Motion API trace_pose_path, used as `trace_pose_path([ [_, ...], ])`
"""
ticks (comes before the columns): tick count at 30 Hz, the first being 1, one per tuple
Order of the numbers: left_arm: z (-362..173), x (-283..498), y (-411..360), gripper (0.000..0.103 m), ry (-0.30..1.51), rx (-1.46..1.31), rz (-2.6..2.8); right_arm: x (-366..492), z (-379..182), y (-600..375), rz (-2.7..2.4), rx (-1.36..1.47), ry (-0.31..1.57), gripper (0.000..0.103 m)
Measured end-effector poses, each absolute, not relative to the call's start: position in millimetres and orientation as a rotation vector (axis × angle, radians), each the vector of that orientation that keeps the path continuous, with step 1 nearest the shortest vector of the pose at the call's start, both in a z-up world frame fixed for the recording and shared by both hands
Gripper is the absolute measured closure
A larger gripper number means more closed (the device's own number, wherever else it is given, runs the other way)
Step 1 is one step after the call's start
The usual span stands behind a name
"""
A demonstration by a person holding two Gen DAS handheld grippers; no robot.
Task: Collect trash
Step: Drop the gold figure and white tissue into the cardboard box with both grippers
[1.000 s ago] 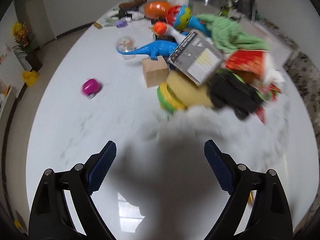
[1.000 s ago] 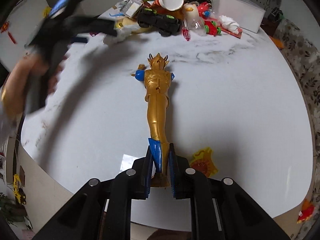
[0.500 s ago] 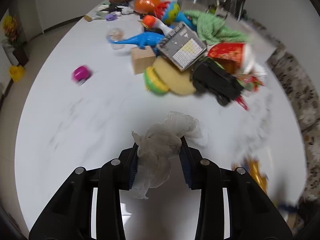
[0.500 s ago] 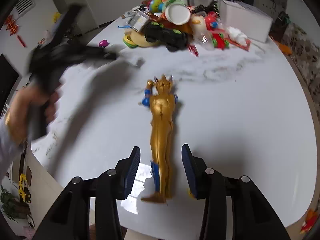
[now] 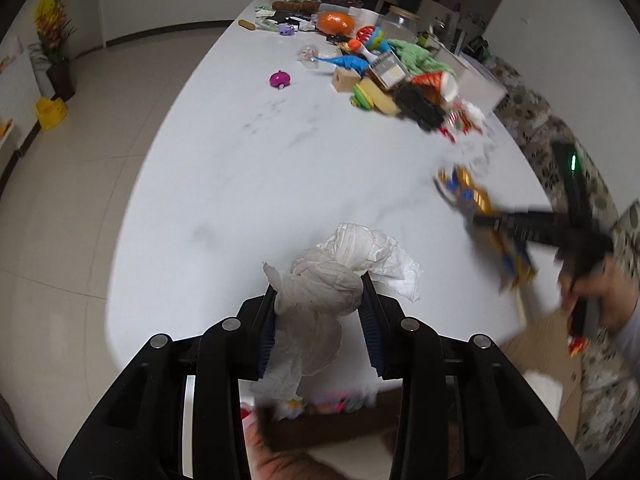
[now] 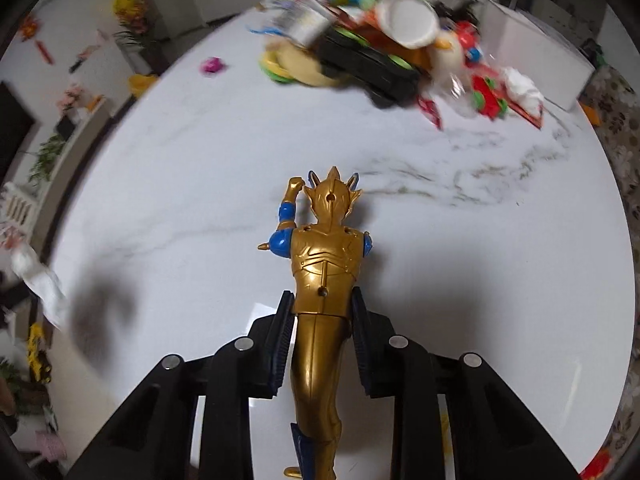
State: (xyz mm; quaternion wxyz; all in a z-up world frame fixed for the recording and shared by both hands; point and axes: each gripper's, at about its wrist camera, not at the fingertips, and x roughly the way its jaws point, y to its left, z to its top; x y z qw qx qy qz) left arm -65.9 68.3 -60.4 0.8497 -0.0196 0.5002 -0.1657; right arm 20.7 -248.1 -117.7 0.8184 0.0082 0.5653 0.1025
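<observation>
- Above the white table (image 5: 248, 184), the left gripper (image 5: 319, 312) squeezed the crumpled tissue (image 5: 336, 276).
- The right gripper (image 6: 320, 320) pinched the gold toy figure (image 6: 325, 272).
- Loose tissue might slip and fall.

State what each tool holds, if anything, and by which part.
The left tool holds a crumpled tissue by its bunched middle. The right tool grips a gold figure at the waist.
</observation>
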Motion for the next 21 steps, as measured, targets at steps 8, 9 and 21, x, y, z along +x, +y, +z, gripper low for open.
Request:
trace_pose_path([
  [8,-109,-161,71,0.067,1.309,0.008,-0.446,-80,-70,-189,0.578,-0.033,1.255,0.075],
  [9,-118,-165,70,0.067,1.340,0.008,-0.449,-94,-76,-181,0.616,-0.048,1.288,0.075],
  [21,-368,-172,44,0.057,1.701,0.050,-0.305,-171,-314,-146,0.530,-0.251,1.624,0.075],
])
